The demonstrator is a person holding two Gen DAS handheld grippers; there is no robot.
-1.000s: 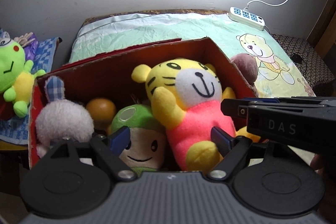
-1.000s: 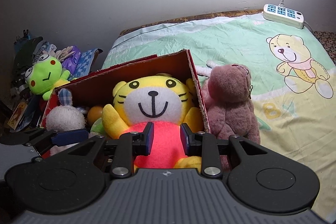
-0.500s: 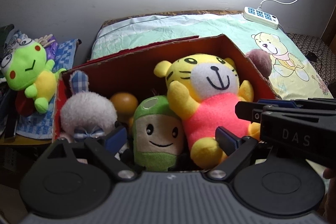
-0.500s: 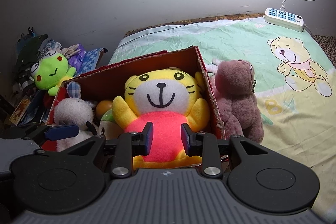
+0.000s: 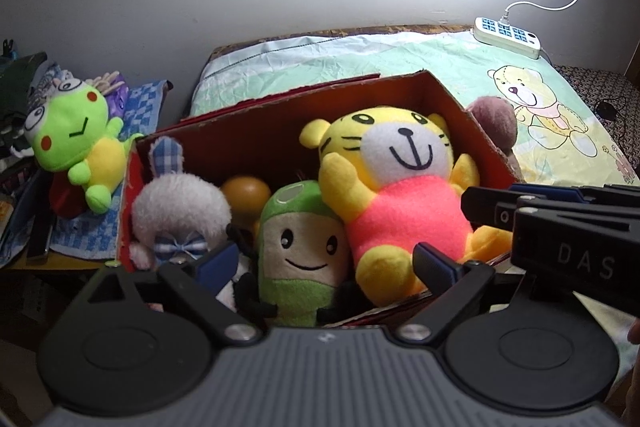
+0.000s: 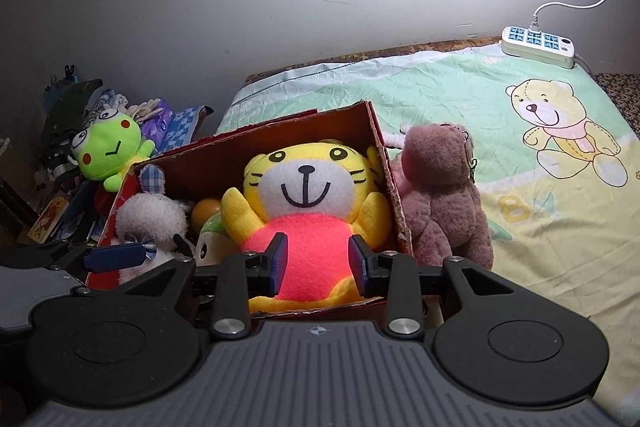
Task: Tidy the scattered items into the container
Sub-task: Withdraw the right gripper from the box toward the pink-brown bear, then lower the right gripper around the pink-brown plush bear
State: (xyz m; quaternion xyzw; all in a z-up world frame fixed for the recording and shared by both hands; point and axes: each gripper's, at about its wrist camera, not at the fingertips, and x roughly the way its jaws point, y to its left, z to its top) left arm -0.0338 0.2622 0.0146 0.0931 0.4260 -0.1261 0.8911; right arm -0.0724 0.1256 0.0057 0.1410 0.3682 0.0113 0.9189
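Now, with the tiger plush (image 6: pixel 308 211) lying inside the red box (image 6: pixel 394 211), both jaws opening empty, lift the right hand-held gripper (image 6: pixel 316 261) and left hand-held gripper (image 5: pixel 326 261) clear without snagging fabric.

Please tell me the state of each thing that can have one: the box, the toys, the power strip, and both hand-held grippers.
Red cardboard box: open-topped, holding toys.
Yellow tiger plush in pink shirt: in the box, face up.
Green-capped beige plush: in the box, upright.
Brown furry plush: outside, against the box.
Green frog plush: outside the box.
White power strip: plugged in.
Left hand-held gripper: opening, gripping nothing.
Right hand-held gripper: opening, gripping nothing.
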